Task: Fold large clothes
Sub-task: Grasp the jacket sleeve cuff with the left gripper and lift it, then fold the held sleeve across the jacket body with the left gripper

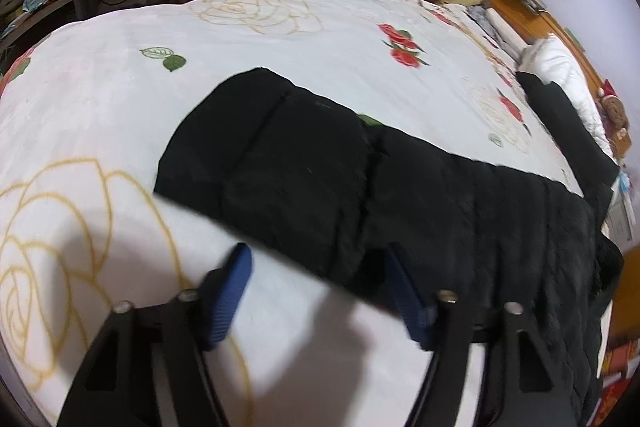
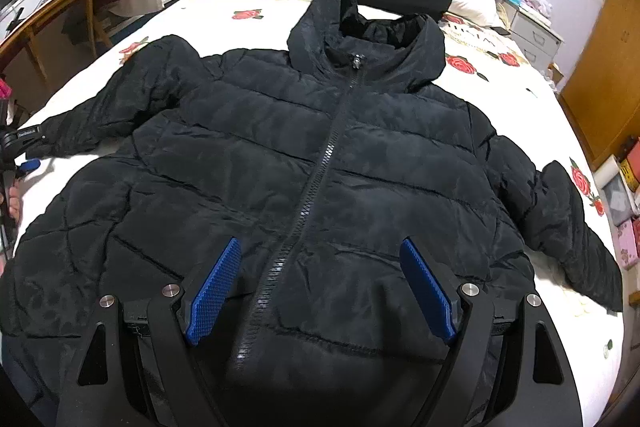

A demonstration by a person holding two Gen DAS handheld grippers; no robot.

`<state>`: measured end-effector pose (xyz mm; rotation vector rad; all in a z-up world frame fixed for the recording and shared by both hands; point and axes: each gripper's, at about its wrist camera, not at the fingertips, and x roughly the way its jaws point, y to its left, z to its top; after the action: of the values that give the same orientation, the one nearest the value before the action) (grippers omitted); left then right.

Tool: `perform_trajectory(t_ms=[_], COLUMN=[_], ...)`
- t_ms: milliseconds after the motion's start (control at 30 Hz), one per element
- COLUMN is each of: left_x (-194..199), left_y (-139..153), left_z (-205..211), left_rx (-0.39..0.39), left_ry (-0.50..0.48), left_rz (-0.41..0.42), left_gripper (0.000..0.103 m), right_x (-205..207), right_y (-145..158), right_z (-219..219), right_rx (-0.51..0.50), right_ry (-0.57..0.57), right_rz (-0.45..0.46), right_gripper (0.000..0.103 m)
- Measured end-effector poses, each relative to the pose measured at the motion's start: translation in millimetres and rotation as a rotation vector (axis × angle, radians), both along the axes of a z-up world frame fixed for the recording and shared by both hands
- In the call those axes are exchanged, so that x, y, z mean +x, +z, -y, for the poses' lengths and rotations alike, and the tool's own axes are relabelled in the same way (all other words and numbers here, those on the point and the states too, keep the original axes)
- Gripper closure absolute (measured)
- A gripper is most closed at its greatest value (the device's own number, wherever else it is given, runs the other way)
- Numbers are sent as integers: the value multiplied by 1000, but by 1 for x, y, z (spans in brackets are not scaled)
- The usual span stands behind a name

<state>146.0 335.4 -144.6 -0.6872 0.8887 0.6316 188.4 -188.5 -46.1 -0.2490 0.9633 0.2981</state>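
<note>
left wrist view: the left gripper [image 1: 316,279] hangs over the flowered bedspread [image 1: 280,39], its blue jaws partly apart around the lower edge of the black jacket sleeve [image 1: 280,163]; blur makes contact unclear.

right wrist view: the right gripper [image 2: 322,287] spreads wide above the black puffer jacket [image 2: 320,163], laid flat and zipped, holding nothing.

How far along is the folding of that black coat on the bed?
Barely begun. Done: the jacket lies flat on the bed, zipped, sleeves spread out. In hand: the left gripper sits open at the cuff of one sleeve, not gripping yet; the right gripper hovers open over the hem. Left: every fold.
</note>
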Motion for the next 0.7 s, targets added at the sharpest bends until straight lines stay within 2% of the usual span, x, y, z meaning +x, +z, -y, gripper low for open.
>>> perform_trajectory(t_ms=[67,133,167,200,367,533,700], left_x=[4,9,10,10,15,24,37], left_y=[-3,-4,-2,2,49,122,193], left_z=[-6,-8,-9,-9,8,41,90], left_rx=[11,18,20,23,116,196,236], left_ry=[-4,-11,-17,-25,-101,-202,-322], left_rz=[-8,-12,-10,-2,66,185,314], left_gripper=[57,74,86,92,96,96,96], right_x=[2,3,3,3,-3,-11,-18], right_y=[-2,-4,-4,-4,0,10,19], right_z=[2,4,6,7,16,31,54], right_rx=[-1,-4,-2,0,11,35,54], right_ry=[-4,-8,-10,-11,-16,-37,-72], right_rz=[-5,-10,-14,-17,-11,4,17], right_gripper=[21,21,21,21,22,22,22])
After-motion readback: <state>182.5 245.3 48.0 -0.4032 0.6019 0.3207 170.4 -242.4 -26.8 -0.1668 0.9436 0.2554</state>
